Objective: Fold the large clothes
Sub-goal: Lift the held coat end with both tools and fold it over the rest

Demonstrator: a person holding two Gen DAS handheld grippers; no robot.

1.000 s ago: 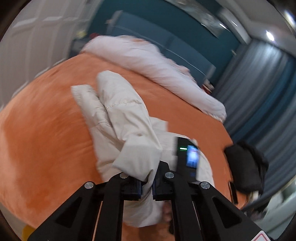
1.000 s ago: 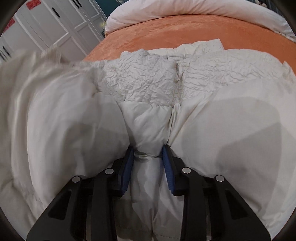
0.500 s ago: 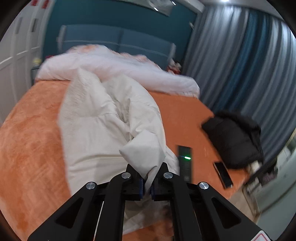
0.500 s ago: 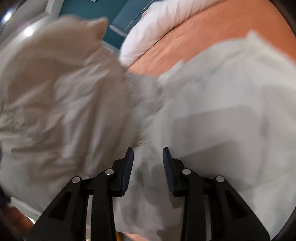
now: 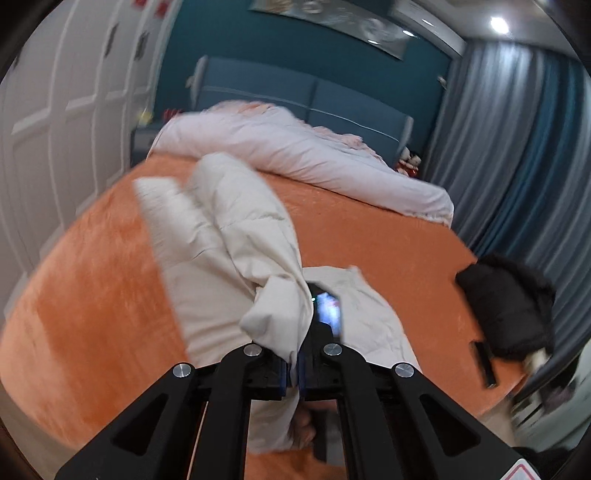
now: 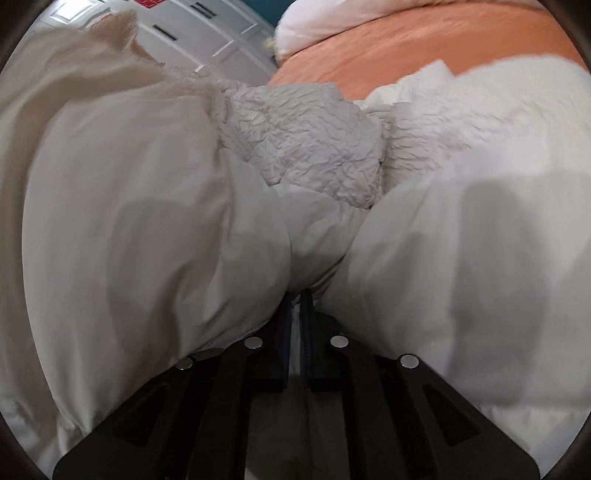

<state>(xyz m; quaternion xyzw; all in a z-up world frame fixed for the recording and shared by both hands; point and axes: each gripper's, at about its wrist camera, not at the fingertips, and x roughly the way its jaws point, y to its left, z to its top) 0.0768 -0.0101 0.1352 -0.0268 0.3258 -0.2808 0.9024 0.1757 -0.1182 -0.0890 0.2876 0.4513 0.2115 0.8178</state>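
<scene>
We have the cream puffer coat (image 5: 221, 236) spread down the middle of the orange bedspread (image 5: 92, 302), running from the upper centre of the left wrist view toward the bottom. Our left gripper (image 5: 293, 373) sits at the lower centre of that frame, its jaws pressed together on a bunched fold of the coat, which puffs out above the pads. Just right of that fold we see a dark device with a lit screen (image 5: 328, 314), lying against the coat. A rolled white duvet (image 5: 295, 155) stretches across the top of the bed below the blue headboard (image 5: 303, 99). At the right edge, a black garment (image 5: 509, 302) lies near the bed's corner, well apart from the coat, with grey curtains (image 5: 517, 147) behind it.

Over in the right wrist view the coat (image 6: 147, 229) fills nearly everything. Our right gripper (image 6: 295, 306), low in the centre, has just been closing, and now its jaws are nipped tight on a pinch of fabric below the crinkled, textured panel (image 6: 306, 147). Orange bedspread (image 6: 406, 48) shows at the upper right, white cupboard doors (image 6: 207, 33) at the upper left.
</scene>
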